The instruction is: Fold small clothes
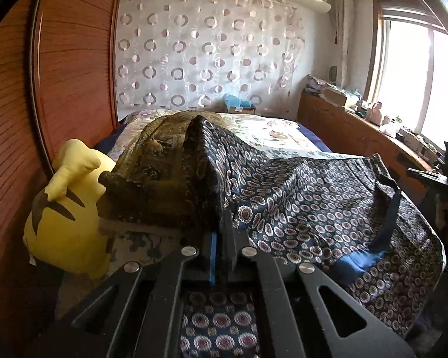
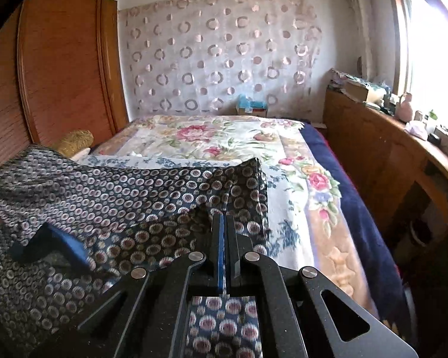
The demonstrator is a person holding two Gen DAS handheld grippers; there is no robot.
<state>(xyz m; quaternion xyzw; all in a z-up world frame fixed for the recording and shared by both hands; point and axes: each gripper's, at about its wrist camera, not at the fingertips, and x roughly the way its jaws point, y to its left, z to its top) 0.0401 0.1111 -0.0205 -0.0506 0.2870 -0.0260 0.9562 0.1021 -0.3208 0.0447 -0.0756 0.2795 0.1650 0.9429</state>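
A dark blue garment (image 1: 313, 205) with a circle print and a plain blue band is held up over the bed. My left gripper (image 1: 221, 220) is shut on its left edge, and the cloth peaks above the fingers. My right gripper (image 2: 224, 223) is shut on the garment's (image 2: 119, 197) right edge. The cloth stretches between the two grippers and sags toward the bed. The right gripper also shows in the left wrist view (image 1: 442, 176) at the far right.
The bed (image 2: 218, 140) has a floral cover with a dark blue border. A yellow plush toy (image 1: 65, 208) and a brownish bundle (image 1: 158, 173) lie at the left by the wooden wardrobe (image 1: 59, 74). A cluttered wooden counter (image 2: 388, 149) runs along the right under the window.
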